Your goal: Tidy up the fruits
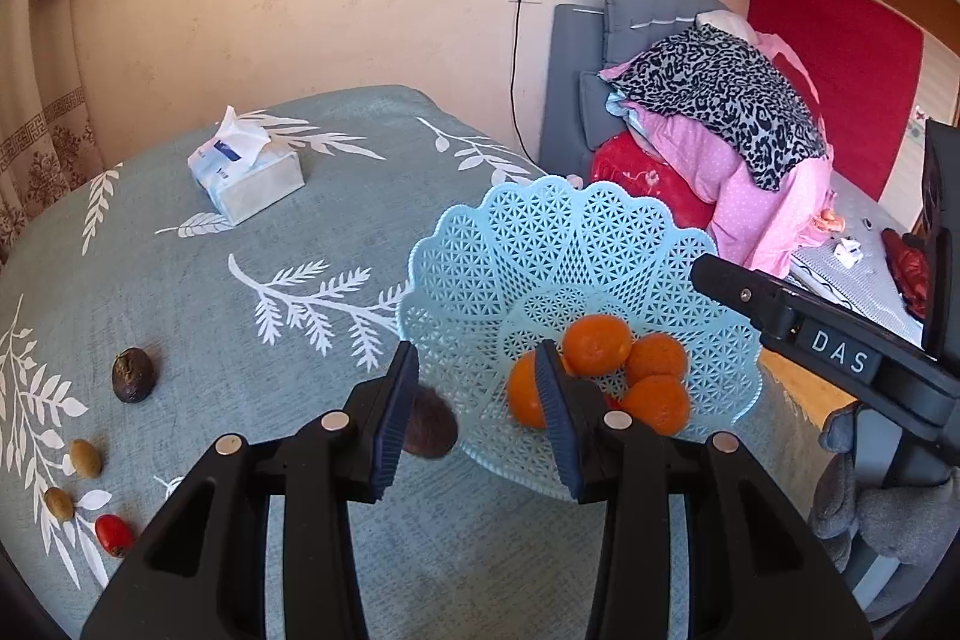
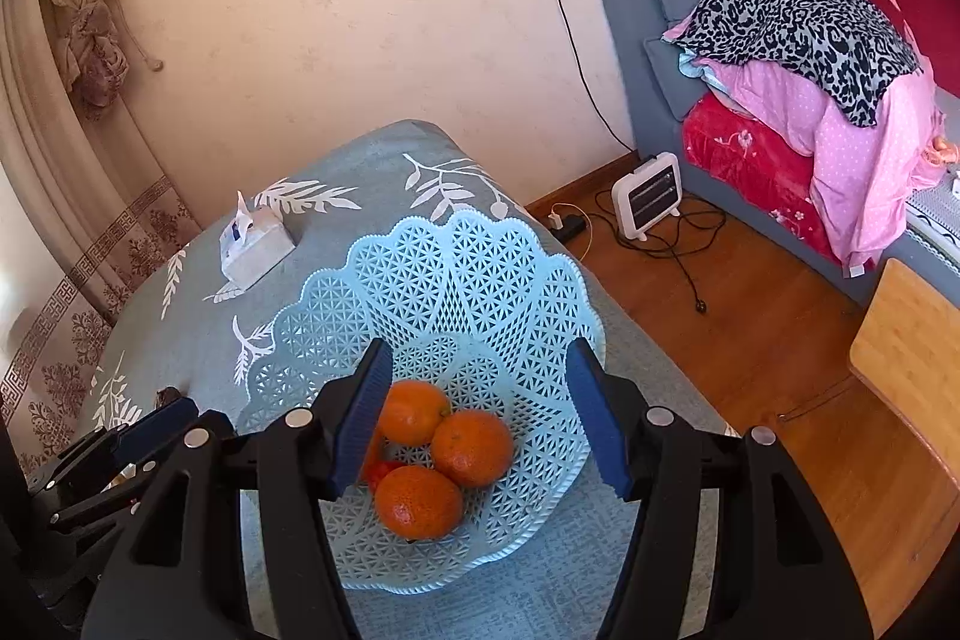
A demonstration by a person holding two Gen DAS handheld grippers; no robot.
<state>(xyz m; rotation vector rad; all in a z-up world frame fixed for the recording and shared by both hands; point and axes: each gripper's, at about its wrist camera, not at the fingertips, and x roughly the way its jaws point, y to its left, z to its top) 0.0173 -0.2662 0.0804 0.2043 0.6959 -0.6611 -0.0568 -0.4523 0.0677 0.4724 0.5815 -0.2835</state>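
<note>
Oranges (image 2: pixel 444 460) gathered in basket (image 2: pixel 456 244); right gripper (image 2: pixel 480 376) jaws held spread above, presumably after a drop. Left gripper (image 1: pixel 474 376) jaws part-spread, nothing pinched.

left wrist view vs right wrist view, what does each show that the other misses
Only the left wrist view: a dark fruit, two olive-green fruits, a red fruit and another dark fruit by the left gripper.
Only the right wrist view: a heater on the floor.
Both: the basket holding oranges, and the tissue box.
</note>
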